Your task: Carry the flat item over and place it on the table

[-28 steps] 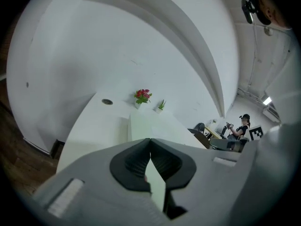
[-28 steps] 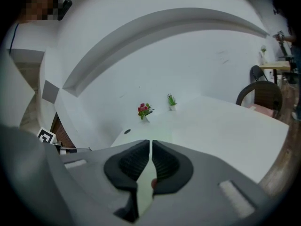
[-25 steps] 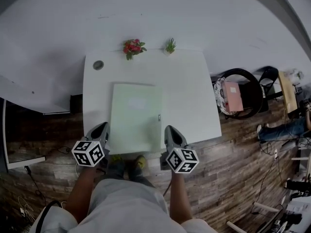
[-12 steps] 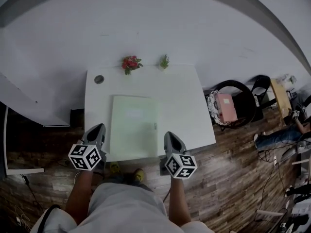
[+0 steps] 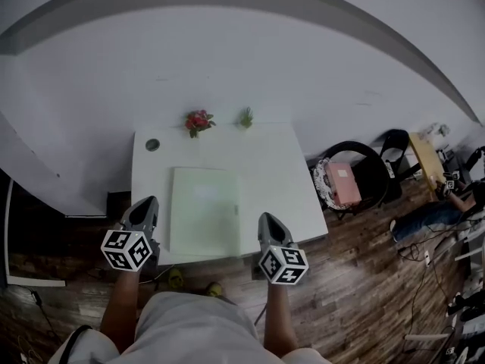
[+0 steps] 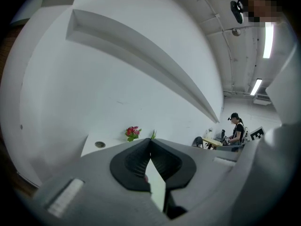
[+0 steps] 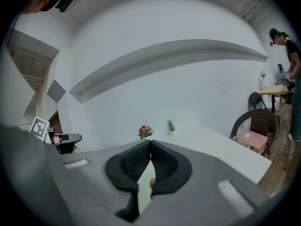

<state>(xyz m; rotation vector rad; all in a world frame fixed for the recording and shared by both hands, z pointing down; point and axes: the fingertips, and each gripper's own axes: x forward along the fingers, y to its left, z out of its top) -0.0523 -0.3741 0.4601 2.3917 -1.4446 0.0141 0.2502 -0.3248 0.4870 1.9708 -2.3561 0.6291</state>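
Pale green flat board (image 5: 203,209) lies on the white table (image 5: 280,177), left gripper (image 5: 147,203) at eight o'clock, right gripper (image 5: 266,220) at four, both jaws closed, empty.

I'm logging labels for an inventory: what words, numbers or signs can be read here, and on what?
No text is readable in any view.
Flat item: a pale patch and a small edge mark, too blurred to read.
Pink box: a pale label, too small to read.
Marker cubes: black-and-white patterns only, no words.
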